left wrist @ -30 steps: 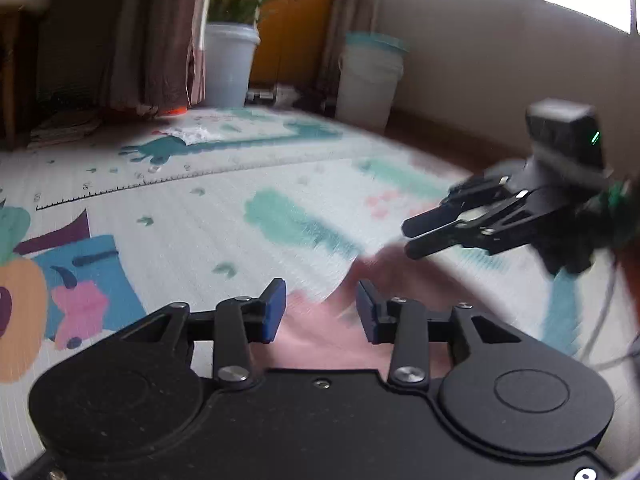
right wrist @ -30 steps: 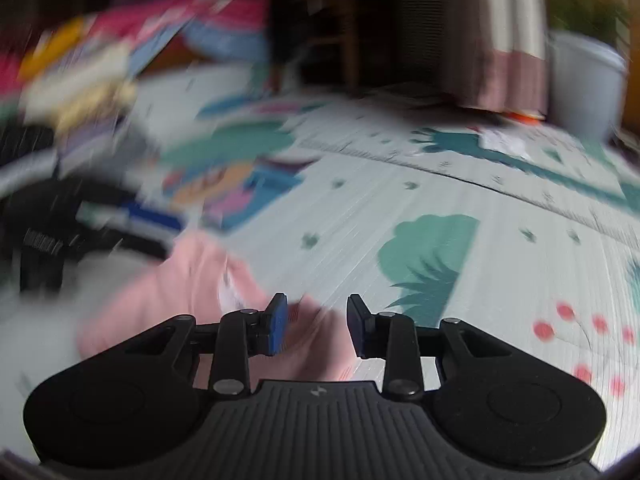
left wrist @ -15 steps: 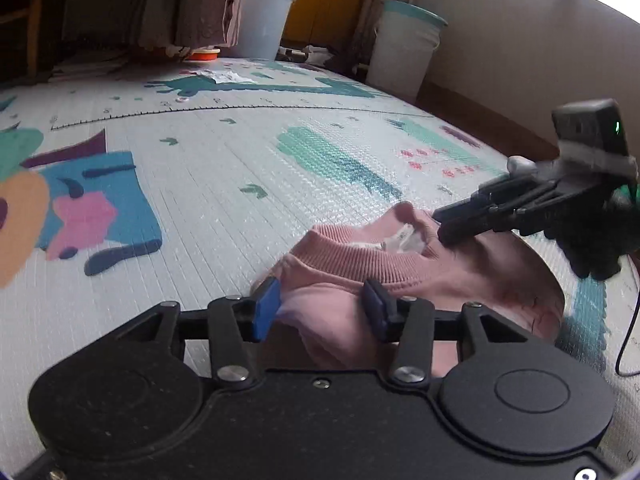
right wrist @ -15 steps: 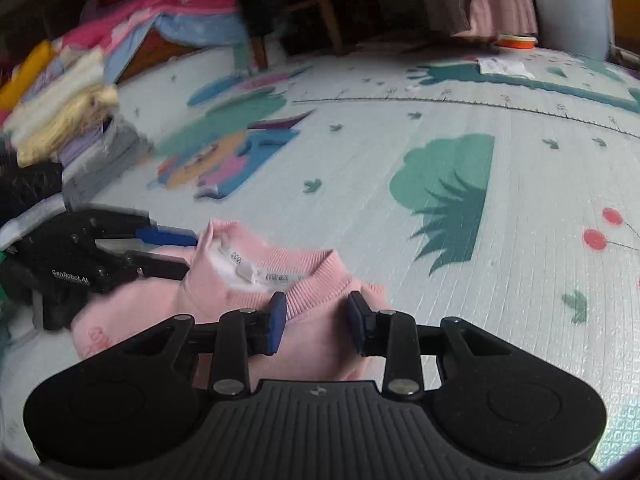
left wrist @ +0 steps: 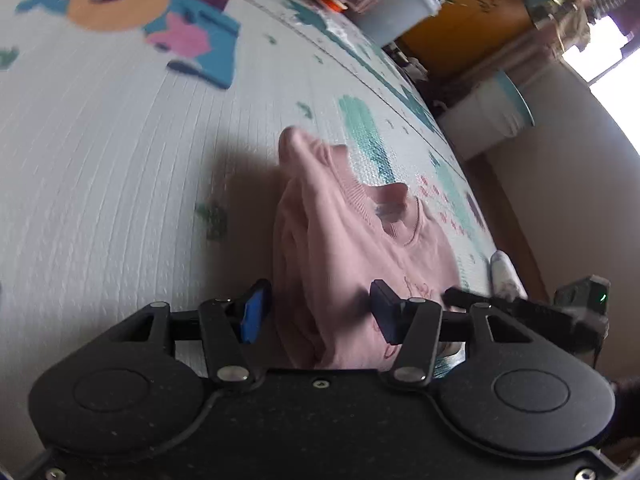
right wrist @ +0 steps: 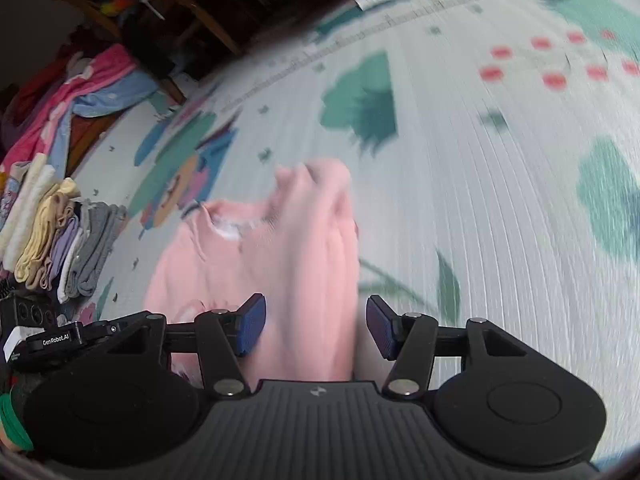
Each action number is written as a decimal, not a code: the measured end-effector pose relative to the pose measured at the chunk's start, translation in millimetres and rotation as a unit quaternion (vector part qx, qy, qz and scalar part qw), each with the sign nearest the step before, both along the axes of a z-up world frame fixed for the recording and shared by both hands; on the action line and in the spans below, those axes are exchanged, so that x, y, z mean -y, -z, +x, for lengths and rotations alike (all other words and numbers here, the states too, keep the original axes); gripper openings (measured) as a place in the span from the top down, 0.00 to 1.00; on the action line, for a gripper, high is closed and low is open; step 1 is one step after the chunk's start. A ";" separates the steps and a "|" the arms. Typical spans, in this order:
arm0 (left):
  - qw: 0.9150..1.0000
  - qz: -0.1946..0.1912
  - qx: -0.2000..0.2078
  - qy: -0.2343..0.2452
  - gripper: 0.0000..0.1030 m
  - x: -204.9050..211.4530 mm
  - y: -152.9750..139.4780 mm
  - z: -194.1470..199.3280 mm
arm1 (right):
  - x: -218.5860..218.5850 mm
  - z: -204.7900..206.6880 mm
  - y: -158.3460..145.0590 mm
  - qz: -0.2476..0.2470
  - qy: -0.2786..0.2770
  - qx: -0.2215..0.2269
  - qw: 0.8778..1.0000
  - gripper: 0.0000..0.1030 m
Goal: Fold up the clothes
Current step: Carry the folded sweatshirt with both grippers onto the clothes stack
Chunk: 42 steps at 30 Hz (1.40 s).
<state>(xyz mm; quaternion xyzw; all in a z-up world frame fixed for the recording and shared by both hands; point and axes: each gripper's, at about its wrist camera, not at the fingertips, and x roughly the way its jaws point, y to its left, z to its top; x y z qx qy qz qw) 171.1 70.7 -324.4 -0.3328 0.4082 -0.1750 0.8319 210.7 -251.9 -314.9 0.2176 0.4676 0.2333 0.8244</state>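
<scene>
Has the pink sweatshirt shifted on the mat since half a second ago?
Cannot tell: both views have rolled, so the pink sweatshirt only looks turned against the play mat. Its collar has slumped, less spread than before.

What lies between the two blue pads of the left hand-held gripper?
In the left wrist view, the pink sweater lies between the pads of the left hand-held gripper. Its jaws are opening and the pads do not press the cloth.

Floor: pale ribbed play mat (left wrist: 100, 168), cartoon prints, green trees, red dots. White planter pot (left wrist: 396, 4) and teal-rimmed white bucket (left wrist: 488, 116) at mat's far edge. Orange cabinet (left wrist: 464, 28) behind. Plain wall (left wrist: 568, 200), bright window (left wrist: 612, 56). Wooden chair (right wrist: 192, 12) in dark corner.
</scene>
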 end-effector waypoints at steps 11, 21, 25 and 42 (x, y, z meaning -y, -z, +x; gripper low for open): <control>0.999 -0.019 -0.028 -0.012 0.78 -3.6 5.3 30.0 | -5.6 15.6 16.0 0.058 -0.030 -0.031 0.997 0.70; 1.000 -0.016 -0.014 0.005 0.48 -12.2 -1.1 -10.3 | 15.6 -28.9 12.2 0.081 -0.033 -0.060 0.994 0.61; 1.000 -0.017 0.004 0.011 0.44 -10.6 4.4 -6.8 | 15.8 -27.8 7.3 0.068 -0.012 -0.028 0.997 0.42; 0.984 -0.150 -0.093 -0.022 0.82 -11.8 37.1 -29.2 | 0.6 -43.2 23.5 0.109 -0.025 -0.079 0.991 0.77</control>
